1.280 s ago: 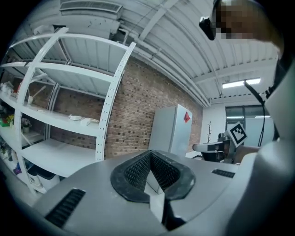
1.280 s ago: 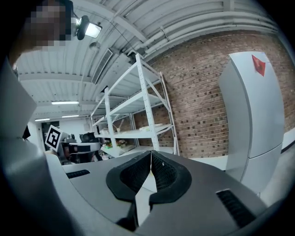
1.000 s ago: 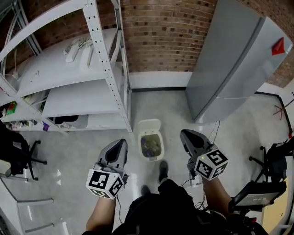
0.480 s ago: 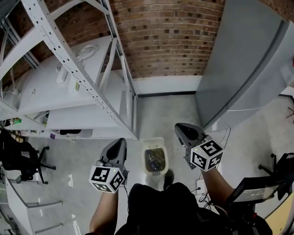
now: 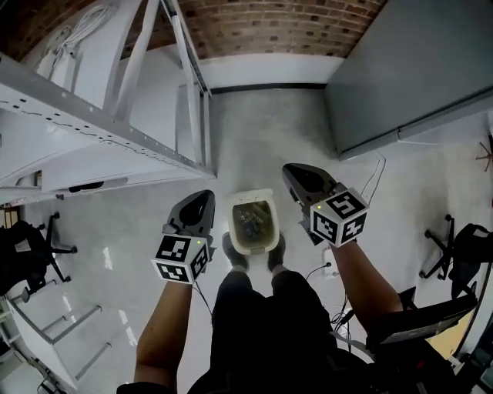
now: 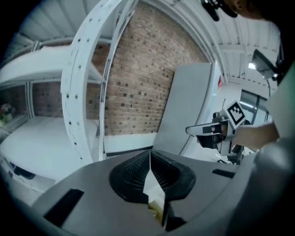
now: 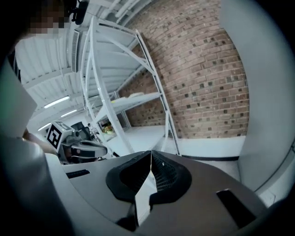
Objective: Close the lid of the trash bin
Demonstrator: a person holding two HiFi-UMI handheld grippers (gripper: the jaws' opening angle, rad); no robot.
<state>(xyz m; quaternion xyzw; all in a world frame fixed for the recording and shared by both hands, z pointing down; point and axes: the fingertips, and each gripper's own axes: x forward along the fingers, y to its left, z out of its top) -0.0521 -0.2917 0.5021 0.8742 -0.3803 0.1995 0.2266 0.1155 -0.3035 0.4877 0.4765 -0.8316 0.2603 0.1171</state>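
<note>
**Assessor:** Where is the trash bin, and what is its condition?

**Inspector:** The trash bin (image 5: 263,245) stands on the floor (image 5: 254,138), directly ahead of the person's feet (image 5: 233,252) and between the two tools. It is open, and rubbish (image 5: 251,223) is visible inside. The lid (image 5: 250,197) appears to stand raised at the far edge. It is seen nearly edge-on from above, so its exact tilt cannot be confirmed.

**Assessor:** And the tools?

**Inspector:** The left gripper (image 5: 200,202) hangs just beside the bin on its left. The right gripper (image 5: 296,174) sits to the bin's right and a little beyond it. Each gripper's own view shows its jaws pressed together with nothing between them. Neither touches the bin or the lid.

**Assessor:** Surroundings?

**Inspector:** A white shelving rack (image 5: 154,146) stands to the left and a grey cabinet (image 5: 408,69) to the right. A brick wall (image 5: 269,23) runs behind both. The bin sits in the gap between rack and cabinet.

**Assessor:** Which step is in hand?

**Inspector:** In my judgement this is the approach. The person is positioned over the bin, but closing has not begun.

**Assessor:** What does the next move require?

**Inspector:** One tool should reach past the opening to the raised lid, meet its upper edge and tip it forward and down onto the rim. The pressed-together jaws should serve as a pusher, so no grasp looks necessary. Care is needed not to shove the bin itself.
</note>
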